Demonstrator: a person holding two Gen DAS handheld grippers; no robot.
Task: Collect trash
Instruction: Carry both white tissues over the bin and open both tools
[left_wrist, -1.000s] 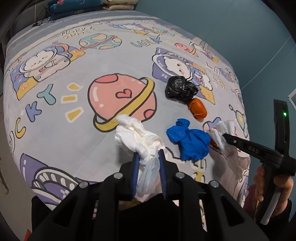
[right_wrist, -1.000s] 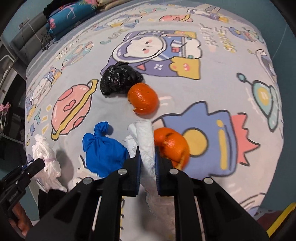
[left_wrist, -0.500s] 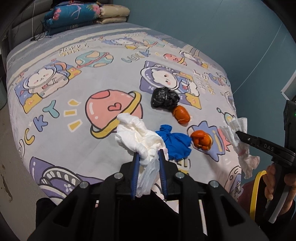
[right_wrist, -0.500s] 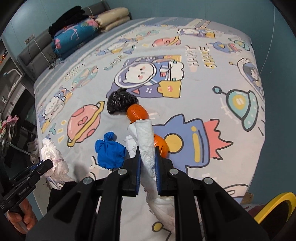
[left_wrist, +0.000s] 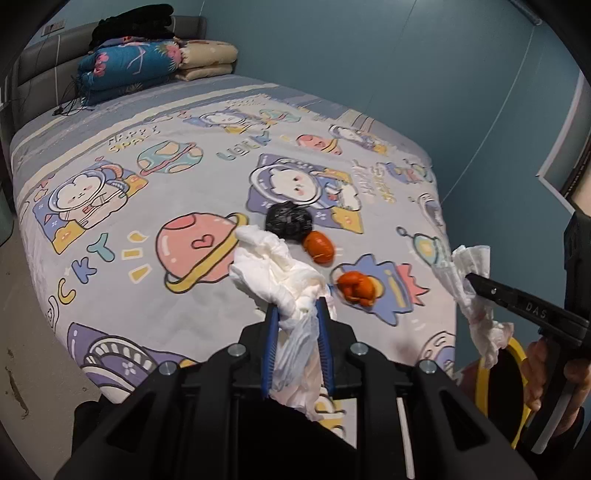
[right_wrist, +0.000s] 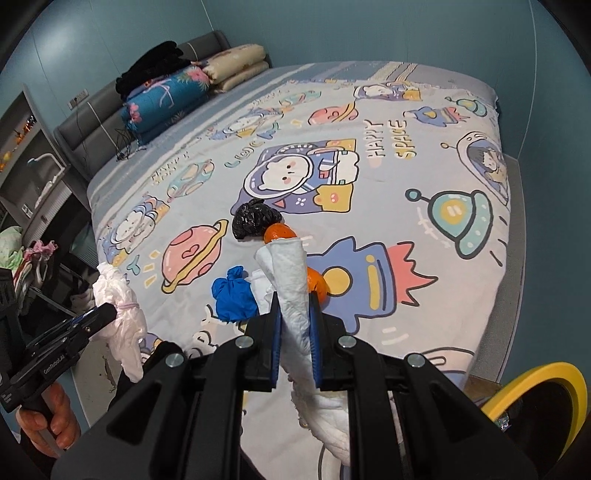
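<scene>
My left gripper (left_wrist: 297, 317) is shut on a crumpled white plastic bag (left_wrist: 273, 269), held up above the near edge of the bed (left_wrist: 122, 295). In the right wrist view that left gripper (right_wrist: 107, 314) shows at the left with its bag (right_wrist: 122, 325) hanging. My right gripper (right_wrist: 294, 299) is shut on a white paper towel (right_wrist: 290, 273); the left wrist view shows this right gripper (left_wrist: 476, 280) off the bed's right corner. On the sheet lie a black bag (right_wrist: 255, 221), two orange peels (right_wrist: 279, 232) (left_wrist: 356, 287) and a knotted blue glove (right_wrist: 234, 295).
A black bin with a yellow rim (right_wrist: 546, 373) stands on the floor by the bed's near right corner, below the right gripper. Folded quilts (left_wrist: 147, 62) are stacked at the headboard. A blue wall runs along the far side. Bare floor (left_wrist: 22, 350) lies to the left.
Both grippers have risen and drawn back from the bed, each keeping its white piece. The yellow-rimmed bin has come into view, and more of the bed and room shows.
</scene>
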